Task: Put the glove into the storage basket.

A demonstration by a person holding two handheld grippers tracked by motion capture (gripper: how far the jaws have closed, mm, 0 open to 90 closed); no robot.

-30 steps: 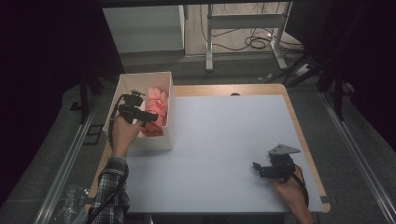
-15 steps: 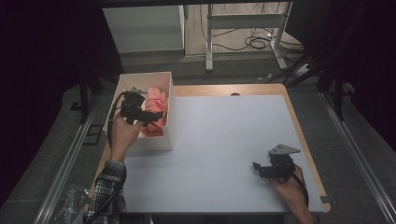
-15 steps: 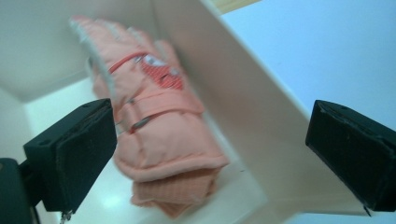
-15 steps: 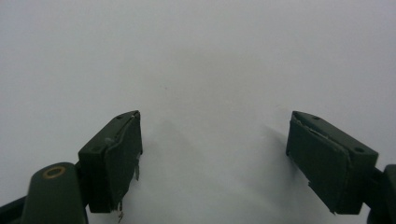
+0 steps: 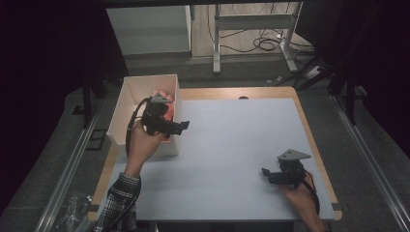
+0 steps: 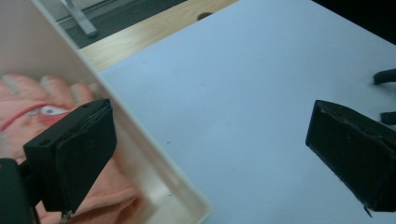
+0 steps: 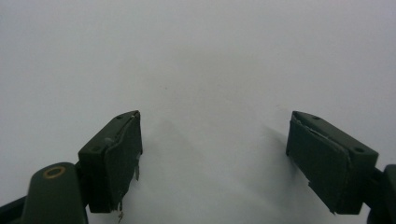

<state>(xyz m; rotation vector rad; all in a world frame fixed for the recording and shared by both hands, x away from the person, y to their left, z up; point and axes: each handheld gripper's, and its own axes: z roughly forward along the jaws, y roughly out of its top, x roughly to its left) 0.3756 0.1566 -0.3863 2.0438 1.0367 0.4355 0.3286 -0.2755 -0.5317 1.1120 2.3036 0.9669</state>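
A white open box [image 5: 126,108] stands at the table's left edge with a pink rubber glove [image 5: 163,95] lying in it. My left gripper [image 5: 182,126] hovers open over the box's right wall [image 6: 140,144]. In the left gripper view one jaw is above the pink glove [image 6: 28,107] and the other is above the bare table, with nothing between them. My right gripper [image 5: 267,175] rests low at the table's near right. In the right gripper view it is open [image 7: 217,135] and empty over the white surface.
The white tabletop [image 5: 232,145] has a wooden border with a small hole [image 5: 243,97] at the far edge. Cables and metal legs [image 5: 217,43] lie on the floor beyond the table. A metal rail [image 5: 72,164] runs along the left side.
My left gripper has moved right and a little nearer, from over the box's inside to over its right wall. The right gripper has stayed put.
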